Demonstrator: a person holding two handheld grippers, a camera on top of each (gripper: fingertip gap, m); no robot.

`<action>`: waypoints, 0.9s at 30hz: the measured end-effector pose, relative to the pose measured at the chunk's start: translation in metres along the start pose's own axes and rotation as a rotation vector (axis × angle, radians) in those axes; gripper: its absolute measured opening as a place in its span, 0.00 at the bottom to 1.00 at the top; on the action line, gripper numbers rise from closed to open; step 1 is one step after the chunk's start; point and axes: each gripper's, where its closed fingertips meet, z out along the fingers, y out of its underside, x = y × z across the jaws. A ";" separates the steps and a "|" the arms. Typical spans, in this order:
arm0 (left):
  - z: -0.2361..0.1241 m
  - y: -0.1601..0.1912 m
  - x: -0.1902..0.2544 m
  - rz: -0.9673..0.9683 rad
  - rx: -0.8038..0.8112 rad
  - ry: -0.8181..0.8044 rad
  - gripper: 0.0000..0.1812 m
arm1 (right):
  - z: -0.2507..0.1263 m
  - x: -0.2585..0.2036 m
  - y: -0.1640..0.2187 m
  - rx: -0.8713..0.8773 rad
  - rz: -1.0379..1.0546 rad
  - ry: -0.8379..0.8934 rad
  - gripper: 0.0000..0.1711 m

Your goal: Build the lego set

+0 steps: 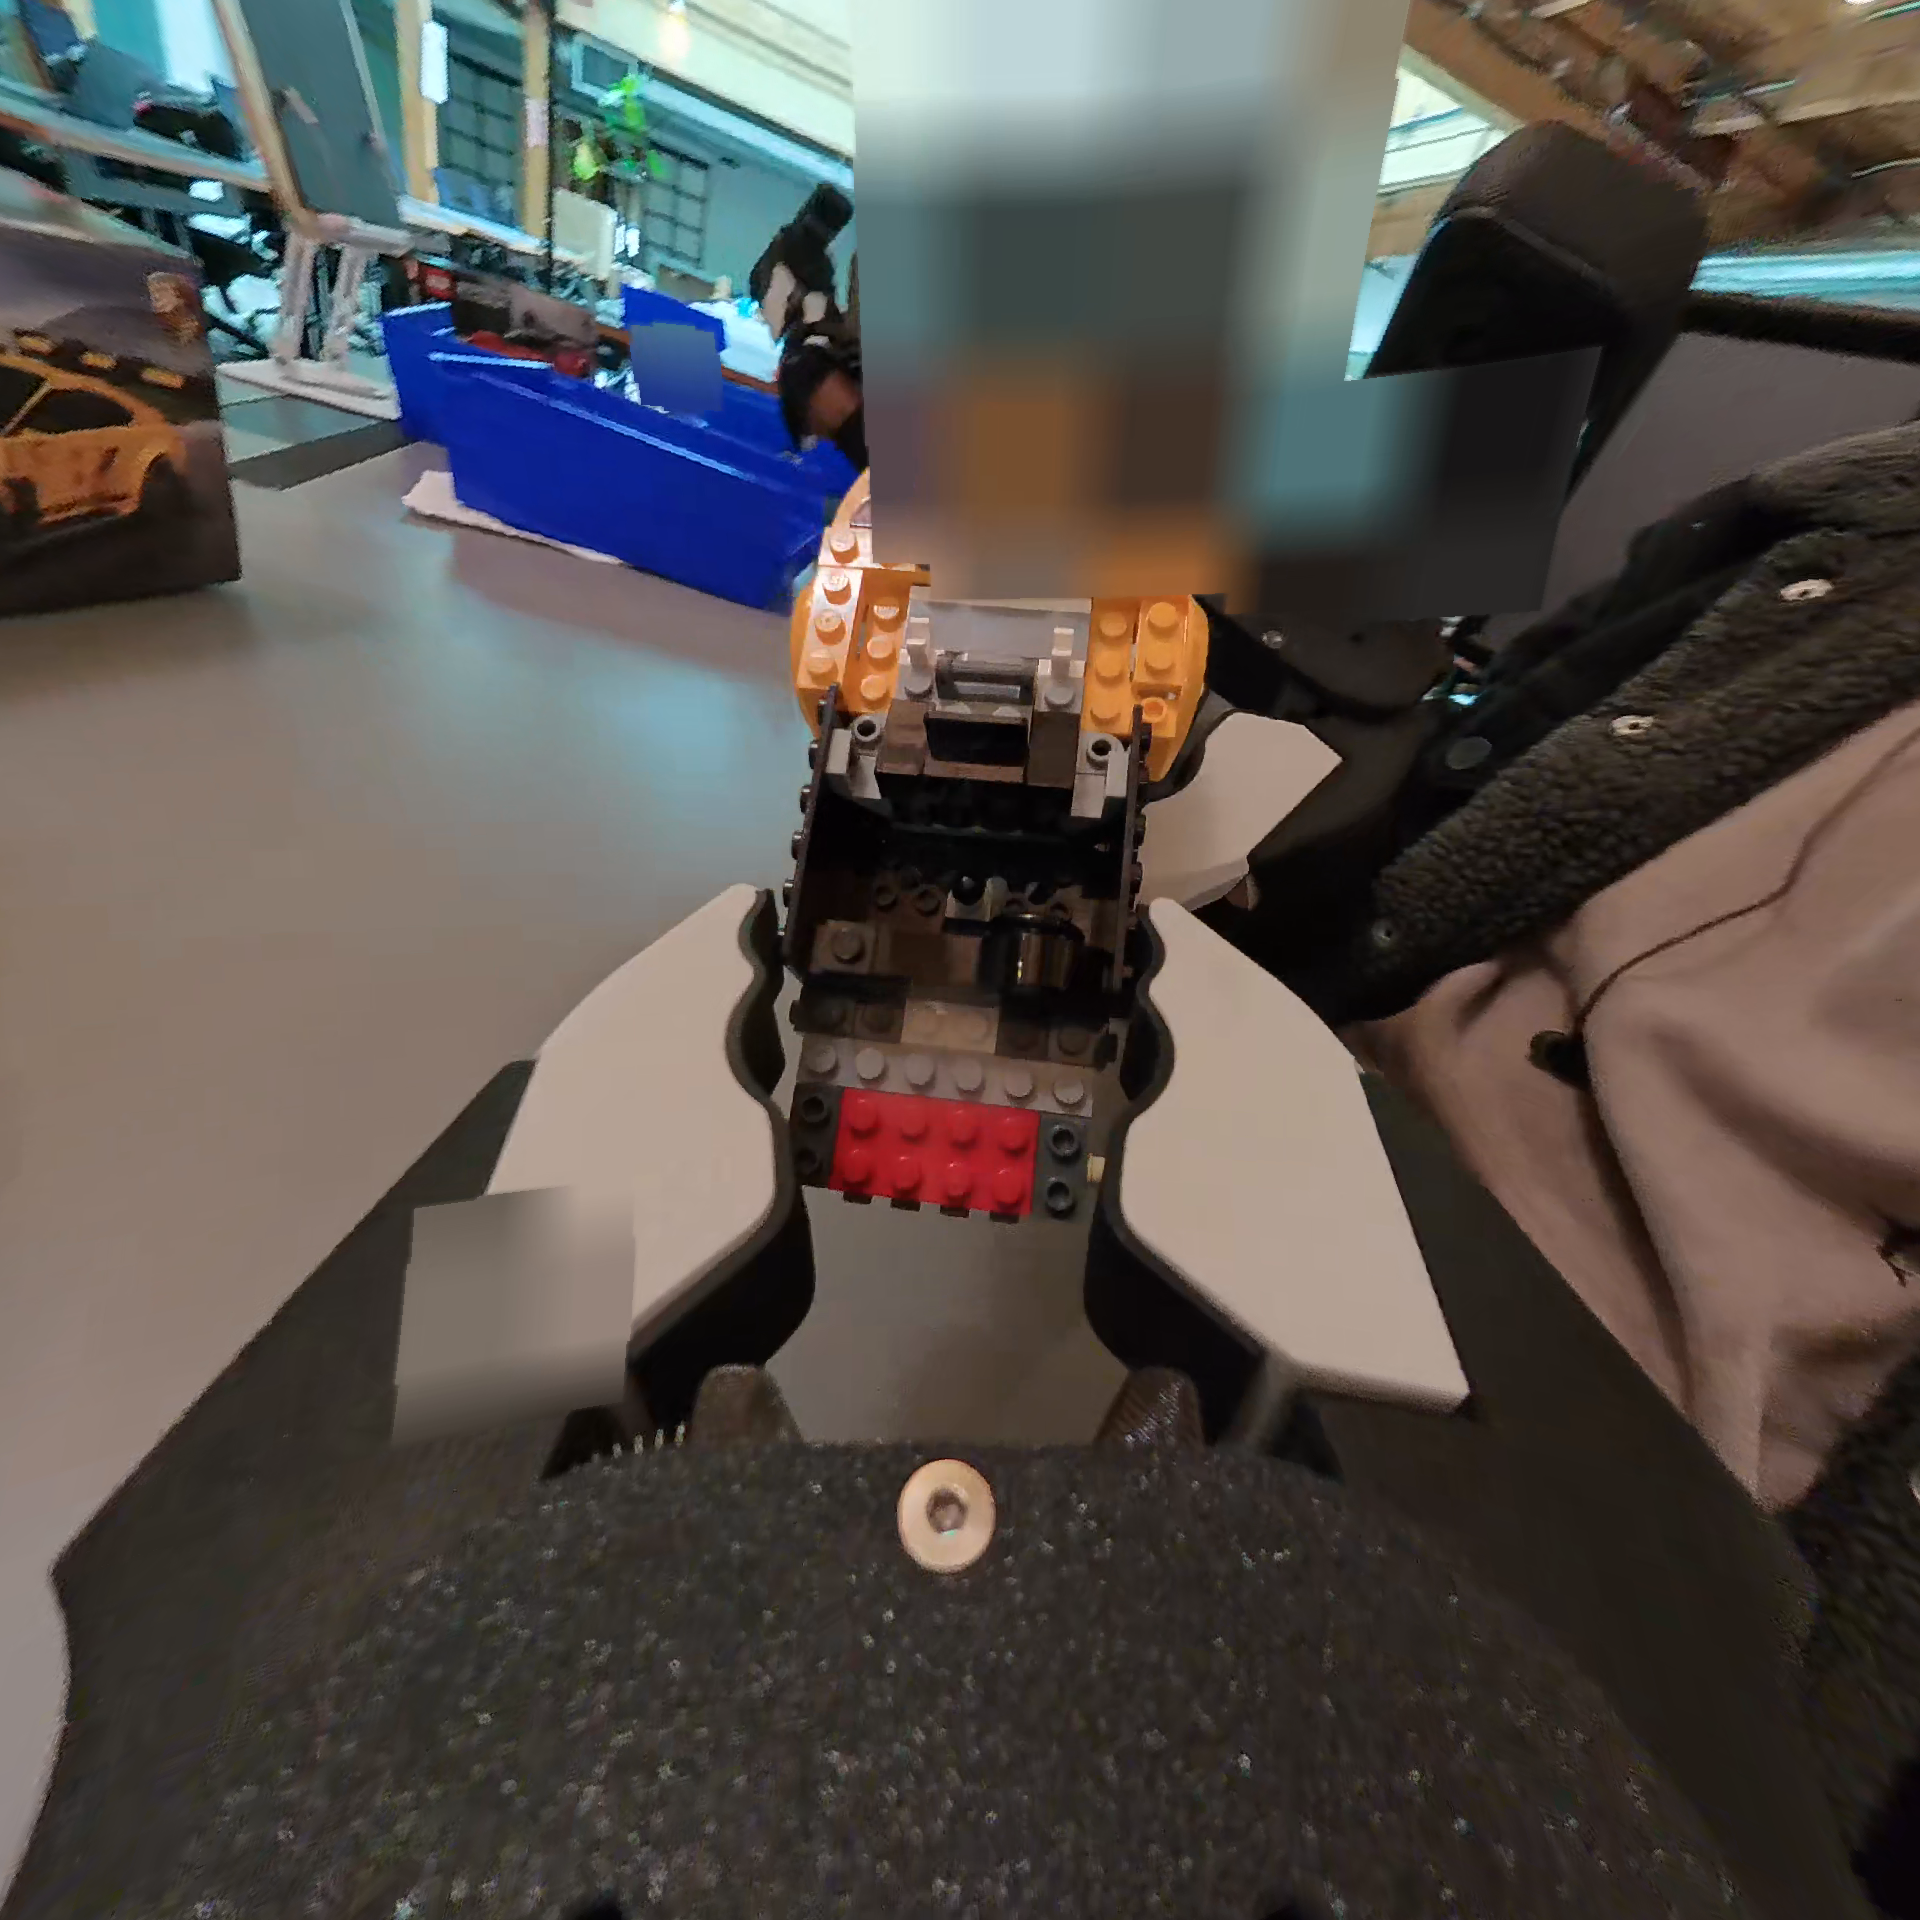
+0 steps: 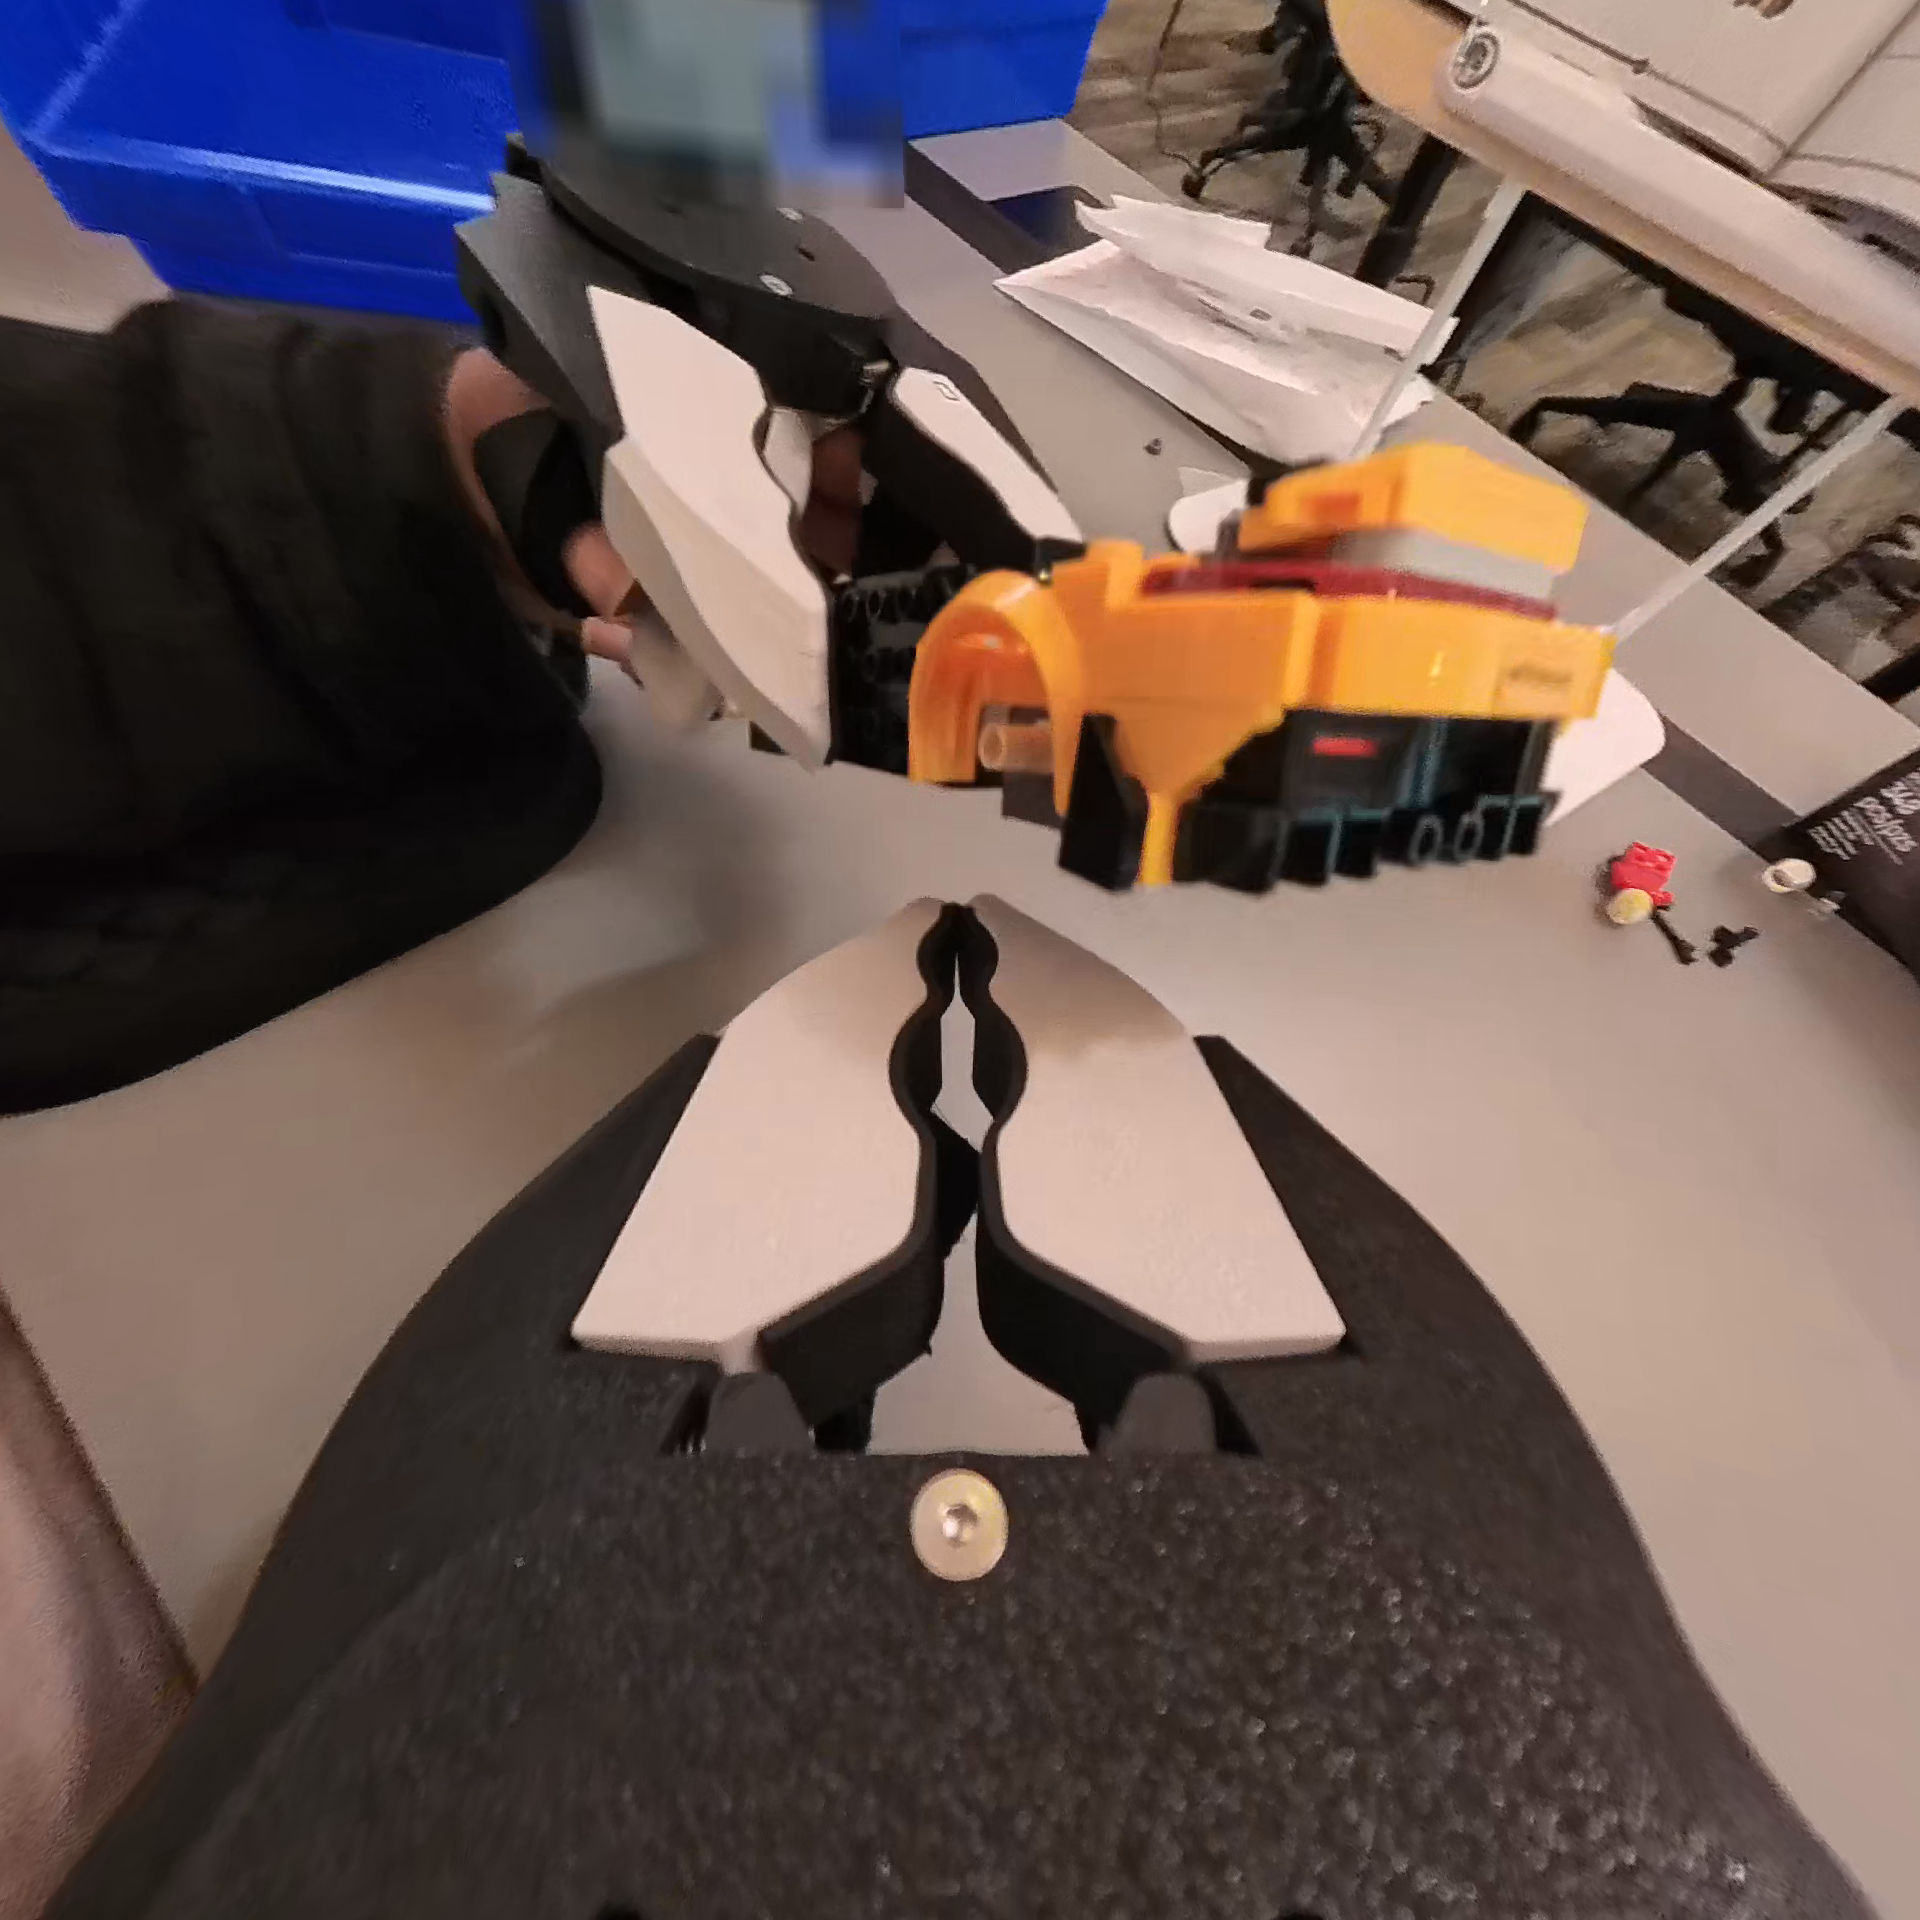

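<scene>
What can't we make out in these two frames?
- Left wrist view: the car's far end, covered by a mosaic patch.
- Right wrist view: small parts on the table, too small to identify.
- Right wrist view: blue bin, cut off by the top edge.

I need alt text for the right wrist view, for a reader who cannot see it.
The left tongs hold a partly built orange and black lego car above a grey table. The right tongs are shut and empty below it. Small loose pieces lie to the right.

blue bins (image 1: 623, 468), white papers (image 2: 1226, 301) on the grey table (image 1: 416, 779).
</scene>
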 end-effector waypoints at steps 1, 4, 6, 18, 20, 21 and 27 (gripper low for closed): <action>-0.001 -0.001 0.003 0.004 0.010 0.027 0.35 | -0.002 -0.003 0.000 0.001 0.002 -0.017 0.00; -0.002 0.000 0.009 0.031 0.013 0.092 0.35 | -0.009 -0.008 -0.001 0.002 0.001 -0.054 0.00; -0.002 0.003 0.011 0.059 0.000 0.122 0.35 | -0.013 -0.011 -0.001 0.001 0.003 -0.080 0.00; -0.011 0.005 0.053 0.117 0.029 0.409 0.35 | -0.029 -0.025 0.002 -0.018 -0.026 -0.189 0.00; -0.013 0.005 0.063 0.122 0.036 0.461 0.35 | -0.031 -0.029 0.002 -0.019 -0.025 -0.215 0.00; -0.014 0.005 0.067 0.129 0.037 0.479 0.35 | -0.032 -0.031 0.002 -0.019 -0.028 -0.224 0.00; -0.018 0.007 0.079 0.163 0.014 0.525 0.35 | -0.038 -0.041 -0.001 -0.005 -0.025 -0.278 0.00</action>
